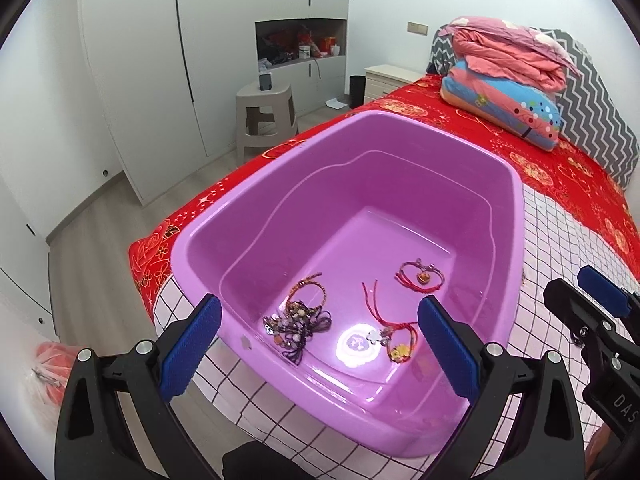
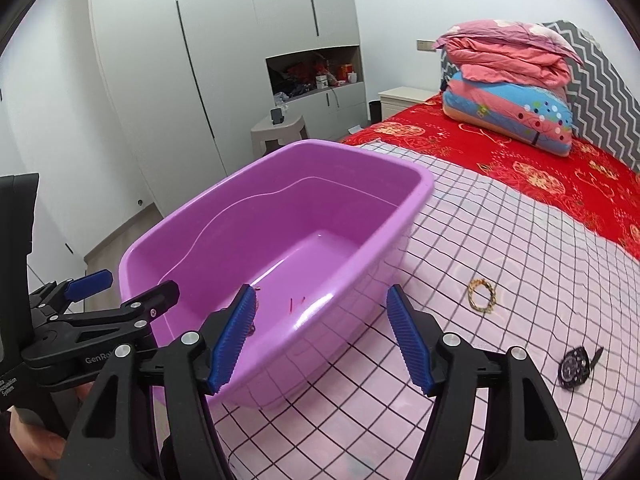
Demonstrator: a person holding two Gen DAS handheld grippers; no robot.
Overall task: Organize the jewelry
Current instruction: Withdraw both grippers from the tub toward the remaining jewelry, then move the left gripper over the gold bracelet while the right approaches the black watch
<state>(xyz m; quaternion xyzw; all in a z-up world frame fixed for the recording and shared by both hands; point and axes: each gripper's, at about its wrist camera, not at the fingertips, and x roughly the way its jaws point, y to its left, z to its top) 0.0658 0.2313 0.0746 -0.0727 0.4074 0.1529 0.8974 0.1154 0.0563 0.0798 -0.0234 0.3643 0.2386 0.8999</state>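
A purple plastic tub point(image 1: 508, 264) point(image 2: 224, 220) stands on a checked cloth on the bed. Inside lie a dark beaded bracelet bundle point(image 1: 298, 322), a red cord bracelet with gold and silver charms point(image 1: 394, 334), and a red cord loop with a heart charm point(image 1: 420, 276). My left gripper point(image 1: 320, 348) hangs open above the tub's near edge, nothing between its blue pads. My right gripper point(image 2: 322, 338) is open over the tub's right wall, empty too; its fingers point(image 1: 600, 290) show at the right of the left wrist view. On the cloth to the right lie a gold chain bracelet point(image 2: 482, 290) and a black watch point(image 2: 576, 366).
The checked cloth point(image 2: 500, 240) covers the near part of a red patterned bedspread point(image 2: 540, 168). Folded quilts point(image 2: 508, 84) are stacked at the headboard. Beyond the bed stand a grey stool point(image 1: 266, 116) and white wardrobes point(image 1: 140, 80). A hand point(image 2: 36, 446) holds the left gripper's handle.
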